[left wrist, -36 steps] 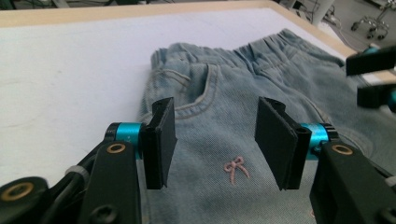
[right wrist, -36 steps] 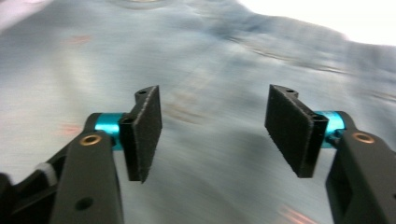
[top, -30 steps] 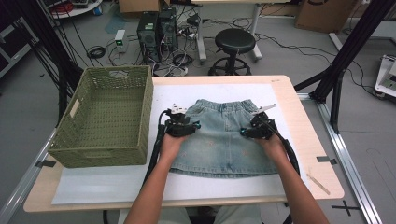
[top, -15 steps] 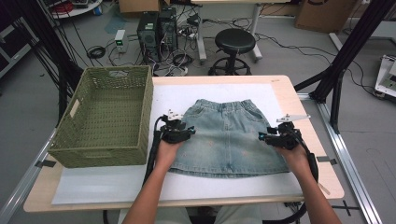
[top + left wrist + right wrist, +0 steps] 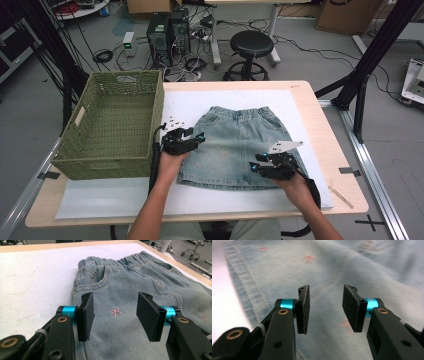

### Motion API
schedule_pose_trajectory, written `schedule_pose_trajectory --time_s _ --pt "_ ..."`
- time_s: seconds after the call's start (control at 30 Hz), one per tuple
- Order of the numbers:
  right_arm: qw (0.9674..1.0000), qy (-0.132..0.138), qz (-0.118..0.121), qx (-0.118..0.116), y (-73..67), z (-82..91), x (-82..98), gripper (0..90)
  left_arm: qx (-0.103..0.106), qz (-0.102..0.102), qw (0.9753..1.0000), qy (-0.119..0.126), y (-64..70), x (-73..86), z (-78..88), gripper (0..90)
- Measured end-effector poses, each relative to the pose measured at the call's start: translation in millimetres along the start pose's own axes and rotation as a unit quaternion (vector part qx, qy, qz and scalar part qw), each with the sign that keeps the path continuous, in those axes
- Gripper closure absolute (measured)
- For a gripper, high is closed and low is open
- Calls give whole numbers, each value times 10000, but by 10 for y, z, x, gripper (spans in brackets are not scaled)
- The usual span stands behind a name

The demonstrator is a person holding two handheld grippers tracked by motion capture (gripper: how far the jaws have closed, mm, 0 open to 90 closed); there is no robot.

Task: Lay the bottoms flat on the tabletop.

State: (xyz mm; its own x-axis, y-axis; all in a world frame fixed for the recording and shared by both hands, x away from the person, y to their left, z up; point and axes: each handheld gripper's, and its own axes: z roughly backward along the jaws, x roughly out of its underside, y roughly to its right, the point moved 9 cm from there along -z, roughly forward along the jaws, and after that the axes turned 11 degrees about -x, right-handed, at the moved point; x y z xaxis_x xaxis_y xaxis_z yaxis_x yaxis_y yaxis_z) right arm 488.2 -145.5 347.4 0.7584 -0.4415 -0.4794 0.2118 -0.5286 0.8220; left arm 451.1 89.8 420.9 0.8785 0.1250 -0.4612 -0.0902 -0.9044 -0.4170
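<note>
Denim skirt (image 5: 240,145) flat | left claw (image 5: 192,141) widening, empty | right claw (image 5: 257,166) narrowing, empty

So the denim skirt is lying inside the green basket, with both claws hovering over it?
Not quite. The denim skirt lies flat on the white mat, beside the green basket, as the high view shows. Both claws are over it.

I see a light wooden table (image 5: 320,125) topped with a white foam sheet (image 5: 200,105), standing on a grey floor (image 5: 30,115). Beyond it are a round black stool (image 5: 251,44), two black computer towers (image 5: 167,32), tangled cables and brown cardboard boxes (image 5: 345,14).
</note>
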Motion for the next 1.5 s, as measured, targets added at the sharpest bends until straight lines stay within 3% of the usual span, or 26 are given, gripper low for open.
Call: schedule_pose_trajectory --time_s 0.1,0.27,0.33,0.37,0.4,0.5,0.67,0.73,0.8,0.87,0.9,0.97,1.03,1.1,1.17,1.3,1.43,1.5 --pt "9998 -126 101 -95 -115 -120 6 610 22 -15 10000 47 4 -5 34 475" --pt "9980 -598 175 78 -174 -297 90 645 108 -40 9999 62 34 26 72 473" --pt "9974 -660 207 187 -180 -312 85 701 116 -34 9999 66 30 39 84 469" --pt "9971 -706 211 210 -195 -310 78 795 119 -27 9999 67 28 43 89 467" --pt "9966 -751 275 192 -213 -307 69 833 120 -21 9999 61 24 48 96 464" --pt "9952 -897 352 185 -258 -304 67 863 124 -16 9999 58 10 60 121 460" --pt "9957 -873 308 -95 -365 -215 78 858 162 -39 9999 -34 9 123 171 458" --pt "9948 -980 251 -140 -362 -212 117 834 117 -61 9998 -174 17 185 178 458" --pt "9942 -1005 144 -357 -378 -226 151 767 70 -98 9995 -306 26 258 189 458" --pt "9949 -829 9 -578 -378 -169 131 708 29 -95 9991 -404 35 333 212 458" --pt "9964 -583 -29 -613 -351 -100 99 675 -4 -109 9990 -439 41 370 228 458" --pt "9993 -132 -203 -283 -194 110 61 618 -79 -162 9986 -503 47 444 275 460" --pt "9992 76 -328 232 54 350 109 617 -172 -217 9980 -575 46 513 325 460" --pt "9953 49 -552 800 307 569 244 643 -242 -241 9971 -683 48 584 374 472" --pt "9890 8 -785 1253 512 763 405 690 -352 -293 9959 -783 43 650 412 479" --pt "9801 -301 -1196 1553 715 935 741 708 -506 -353 9927 -1040 12 779 481 537" --pt "9777 -478 -1295 1583 682 945 924 674 -545 -416 9914 -1111 14 867 567 582" --pt "9772 -463 -1273 1633 649 950 962 734 -593 -460 9915 -1060 29 900 612 646"
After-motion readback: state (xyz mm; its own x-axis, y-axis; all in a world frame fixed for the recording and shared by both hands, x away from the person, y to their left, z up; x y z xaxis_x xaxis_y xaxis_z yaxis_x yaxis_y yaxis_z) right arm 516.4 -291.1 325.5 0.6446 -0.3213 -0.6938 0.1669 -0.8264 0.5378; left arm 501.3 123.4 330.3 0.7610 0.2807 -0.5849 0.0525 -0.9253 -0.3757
